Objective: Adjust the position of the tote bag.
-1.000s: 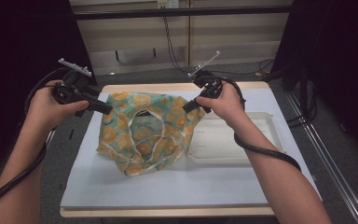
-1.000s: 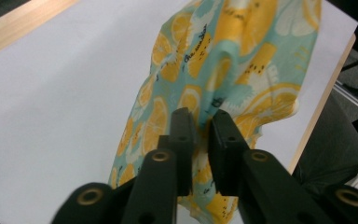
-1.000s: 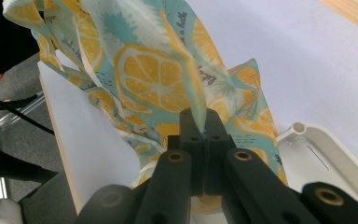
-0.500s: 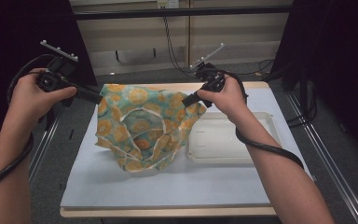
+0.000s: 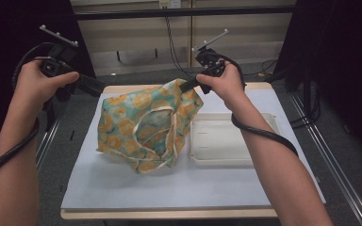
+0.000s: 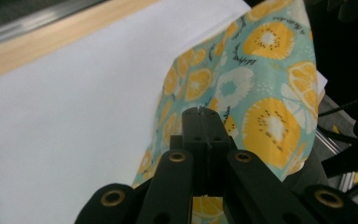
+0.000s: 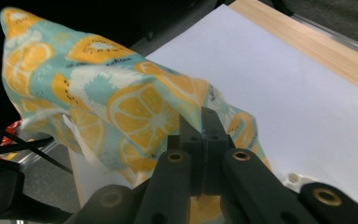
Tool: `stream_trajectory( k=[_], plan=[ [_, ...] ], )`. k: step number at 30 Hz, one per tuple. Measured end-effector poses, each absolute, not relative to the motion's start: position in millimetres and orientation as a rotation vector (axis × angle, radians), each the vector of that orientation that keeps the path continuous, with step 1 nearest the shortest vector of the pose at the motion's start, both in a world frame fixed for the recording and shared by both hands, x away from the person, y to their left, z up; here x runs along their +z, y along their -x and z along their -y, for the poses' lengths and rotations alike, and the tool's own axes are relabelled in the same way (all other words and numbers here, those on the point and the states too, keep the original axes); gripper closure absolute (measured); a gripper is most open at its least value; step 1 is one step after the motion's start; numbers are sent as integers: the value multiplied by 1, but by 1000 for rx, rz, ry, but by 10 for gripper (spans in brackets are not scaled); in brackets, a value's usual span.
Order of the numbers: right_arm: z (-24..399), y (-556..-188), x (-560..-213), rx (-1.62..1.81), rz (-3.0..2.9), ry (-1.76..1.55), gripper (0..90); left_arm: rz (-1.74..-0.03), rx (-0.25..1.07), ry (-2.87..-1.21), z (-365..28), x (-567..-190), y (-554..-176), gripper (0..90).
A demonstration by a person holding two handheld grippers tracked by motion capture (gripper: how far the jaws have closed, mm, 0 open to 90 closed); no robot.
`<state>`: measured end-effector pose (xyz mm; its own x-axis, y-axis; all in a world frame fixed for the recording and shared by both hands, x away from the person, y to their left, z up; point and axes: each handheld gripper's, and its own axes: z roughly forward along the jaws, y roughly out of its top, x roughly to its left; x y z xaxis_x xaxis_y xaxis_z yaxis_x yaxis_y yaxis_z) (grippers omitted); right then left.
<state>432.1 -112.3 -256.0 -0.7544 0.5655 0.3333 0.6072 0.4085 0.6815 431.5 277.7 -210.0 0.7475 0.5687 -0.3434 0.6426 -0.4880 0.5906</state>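
The fruit-print bag [image 5: 146,125] hangs stretched between the left gripper [image 5: 102,91] and the right gripper [image 5: 185,87], both clamped tight on its upper corners.

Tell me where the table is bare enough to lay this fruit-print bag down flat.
The near strip of the white mat, in front of the fruit-print bag and the white tray, is bare right across. A narrower patch lies left of the bag. The right side is crowded by the tray.
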Motion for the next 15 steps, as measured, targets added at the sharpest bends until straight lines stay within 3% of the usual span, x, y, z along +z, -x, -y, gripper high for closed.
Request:
stream_trajectory(
  k=[6, 9, 11, 12, 13, 15],
  plan=[
    [105, -428, -264, -1221, 2640, 1067, 900, -863, -96, -2269, -280, -219, -427, 900],
    [109, -426, -266, -1198, 2655, 1084, 900, -834, -72, -2297, -282, -217, -421, 858],
    [111, -426, -269, -1182, 2662, 1094, 900, -802, -59, -2318, -282, -214, -416, 785],
    [112, -424, -270, -1175, 2659, 1108, 900, -783, -51, -2332, -281, -213, -413, 676],
    [112, -424, -270, -1175, 2659, 1108, 900, -768, -52, -2330, -279, -212, -410, 676],
    [112, -423, -271, -1168, 2660, 1117, 900, -719, -31, -2357, -273, -212, -405, 528]
  ],
)
